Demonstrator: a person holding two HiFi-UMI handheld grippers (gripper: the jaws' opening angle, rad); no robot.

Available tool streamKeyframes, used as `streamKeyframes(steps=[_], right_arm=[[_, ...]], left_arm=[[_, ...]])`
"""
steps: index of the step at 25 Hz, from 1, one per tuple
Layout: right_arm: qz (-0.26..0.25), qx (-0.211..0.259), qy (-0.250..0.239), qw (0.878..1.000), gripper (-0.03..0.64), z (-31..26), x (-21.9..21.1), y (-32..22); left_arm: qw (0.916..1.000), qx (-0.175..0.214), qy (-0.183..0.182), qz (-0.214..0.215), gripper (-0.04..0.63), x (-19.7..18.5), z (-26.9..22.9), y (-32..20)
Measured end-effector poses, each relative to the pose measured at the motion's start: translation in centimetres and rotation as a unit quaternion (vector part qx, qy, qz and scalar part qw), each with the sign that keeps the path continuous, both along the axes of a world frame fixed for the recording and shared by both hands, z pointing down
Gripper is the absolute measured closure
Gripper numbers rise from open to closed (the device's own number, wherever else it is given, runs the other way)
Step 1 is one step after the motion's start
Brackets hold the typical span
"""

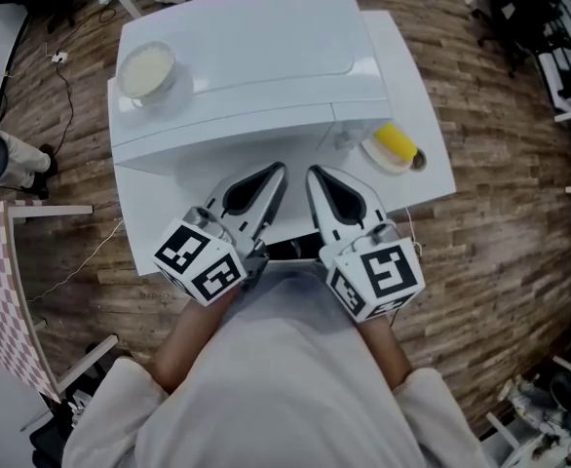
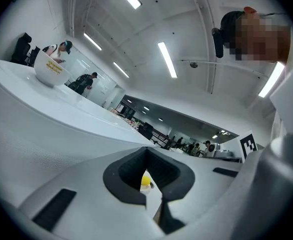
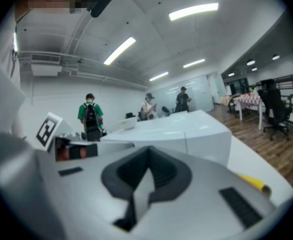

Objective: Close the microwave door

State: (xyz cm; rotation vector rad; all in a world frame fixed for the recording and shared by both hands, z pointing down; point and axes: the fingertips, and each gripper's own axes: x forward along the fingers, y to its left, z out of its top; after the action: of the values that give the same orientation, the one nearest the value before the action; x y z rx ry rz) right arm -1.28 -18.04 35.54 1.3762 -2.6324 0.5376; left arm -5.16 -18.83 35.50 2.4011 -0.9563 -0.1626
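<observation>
The white microwave [image 1: 247, 57] stands on a white table [image 1: 427, 169], its front towards me; no door stands swung out from it in the head view. A cream bowl [image 1: 146, 70] rests on its top at the left. My left gripper [image 1: 277, 170] and right gripper [image 1: 314, 173] are held side by side close to my body, tips just short of the microwave's front lower edge. Both have their jaws closed together with nothing held. In the left gripper view the bowl [image 2: 51, 70] sits on the microwave top [image 2: 46, 129]. The right gripper view shows the microwave [image 3: 186, 129] ahead.
A yellow object [image 1: 396, 140] lies on a small plate [image 1: 378, 155] on the table, right of the microwave. A chequered panel [image 1: 3, 291] stands at the left on the wood floor [image 1: 500, 222], and a cable [image 1: 66, 96] runs there. Several people stand far off.
</observation>
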Motion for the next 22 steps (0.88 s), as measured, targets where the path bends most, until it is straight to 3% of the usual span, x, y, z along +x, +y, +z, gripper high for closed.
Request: streamKeyframes(steps=[14,22], right_arm=[[-0.001,0.007,0.015,1.0,0.594,-0.9,0.1,2.8],[-0.001,0.004,0.015,1.0,0.594,-0.8,0.2,2.9]], left_arm=[[0.9989,0.029,-0.035,0.005,0.577,0.9,-1.0,2.9],[0.999,0.029,-0.035,-0.002,0.577,0.4,-0.6,2.5]])
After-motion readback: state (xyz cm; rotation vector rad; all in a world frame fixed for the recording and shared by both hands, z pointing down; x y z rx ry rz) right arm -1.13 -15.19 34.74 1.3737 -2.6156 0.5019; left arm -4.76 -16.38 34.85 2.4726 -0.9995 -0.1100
